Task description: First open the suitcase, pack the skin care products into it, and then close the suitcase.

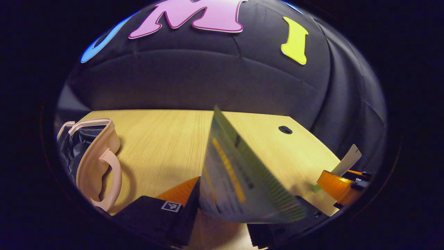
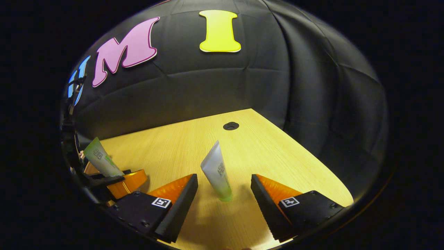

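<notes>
Left claw (image 1: 222,211) is clenched on a flat white-and-green squeeze tube with a yellow stripe (image 1: 239,173); both black-and-orange fingers (image 1: 173,205) press on its lower end, and the tube rises tilted away over the light wooden table (image 1: 156,139). In the right gripper view this same claw (image 2: 114,182) appears at the table's left edge, with the tube (image 2: 100,159) leaning up out of it.

Right claw (image 2: 223,201) is released, its fingers (image 2: 177,198) spread wide. Between them, touching neither, a second white squeeze tube with a green cap (image 2: 216,172) stands cap-down on the table, tilted slightly, near the front edge. In the left gripper view this claw (image 1: 341,187) shows at the table's right edge, with the crimped end of the second tube (image 1: 348,159) beside it.

Pale pink suitcase with a curved handle (image 1: 100,159) lies open at the table's left edge, dark lining visible inside. A round black grommet (image 2: 231,125) sits near the far right corner of the table.
</notes>
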Demonstrator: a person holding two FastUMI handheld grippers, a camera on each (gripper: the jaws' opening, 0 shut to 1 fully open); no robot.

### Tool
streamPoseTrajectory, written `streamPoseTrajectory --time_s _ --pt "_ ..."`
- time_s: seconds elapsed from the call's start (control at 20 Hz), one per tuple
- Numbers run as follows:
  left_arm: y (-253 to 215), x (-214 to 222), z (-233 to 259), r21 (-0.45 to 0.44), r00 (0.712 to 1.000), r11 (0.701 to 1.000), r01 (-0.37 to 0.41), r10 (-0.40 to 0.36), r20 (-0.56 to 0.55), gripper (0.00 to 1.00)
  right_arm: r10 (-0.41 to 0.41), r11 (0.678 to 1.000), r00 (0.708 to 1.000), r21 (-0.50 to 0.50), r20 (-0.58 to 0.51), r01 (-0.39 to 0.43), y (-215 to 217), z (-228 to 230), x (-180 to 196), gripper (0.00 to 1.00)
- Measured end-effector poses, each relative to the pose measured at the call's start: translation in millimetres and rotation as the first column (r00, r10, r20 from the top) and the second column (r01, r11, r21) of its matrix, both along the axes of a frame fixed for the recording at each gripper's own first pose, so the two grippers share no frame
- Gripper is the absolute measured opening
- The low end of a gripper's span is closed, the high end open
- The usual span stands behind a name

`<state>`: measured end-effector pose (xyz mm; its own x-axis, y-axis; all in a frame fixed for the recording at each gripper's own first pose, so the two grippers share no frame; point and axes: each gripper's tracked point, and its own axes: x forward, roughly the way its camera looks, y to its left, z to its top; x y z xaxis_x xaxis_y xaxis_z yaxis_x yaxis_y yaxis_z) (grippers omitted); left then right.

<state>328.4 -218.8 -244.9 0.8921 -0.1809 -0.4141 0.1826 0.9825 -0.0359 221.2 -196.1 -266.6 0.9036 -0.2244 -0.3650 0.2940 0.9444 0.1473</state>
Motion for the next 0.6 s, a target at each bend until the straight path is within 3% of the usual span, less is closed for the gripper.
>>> streamPoseTrajectory --time_s 0.1,0.3,0.45,0.5,0.6 --pt "1.2 -1.6 0.9 0.011 1.000 1.000 0.002 -0.002 0.002 0.53 0.007 1.000 1.000 -0.003 -0.001 -0.007 3.6 -3.7 6.7 0.98" --pt "8.7 -6.8 0.9 0.019 1.000 1.000 -0.008 0.008 -0.004 0.48 0.001 0.999 1.000 -0.054 -0.001 -0.001 2.8 -6.5 20.5 0.98" --pt "12.2 -13.7 0.9 -0.014 0.999 1.000 -0.025 0.025 -0.020 0.47 -0.020 0.988 1.000 -0.151 0.010 0.021 -3.3 -4.3 28.4 0.98" --pt "13.8 -15.6 0.1 -0.020 0.999 0.999 -0.028 0.027 -0.025 0.47 -0.015 0.986 1.000 -0.167 0.018 0.018 -2.6 -3.1 31.9 0.93" --pt "15.8 -19.4 -0.3 -0.018 0.999 0.999 -0.027 0.026 -0.030 0.47 -0.036 0.976 0.999 -0.212 0.009 0.037 -7.2 -2.3 32.2 0.49"
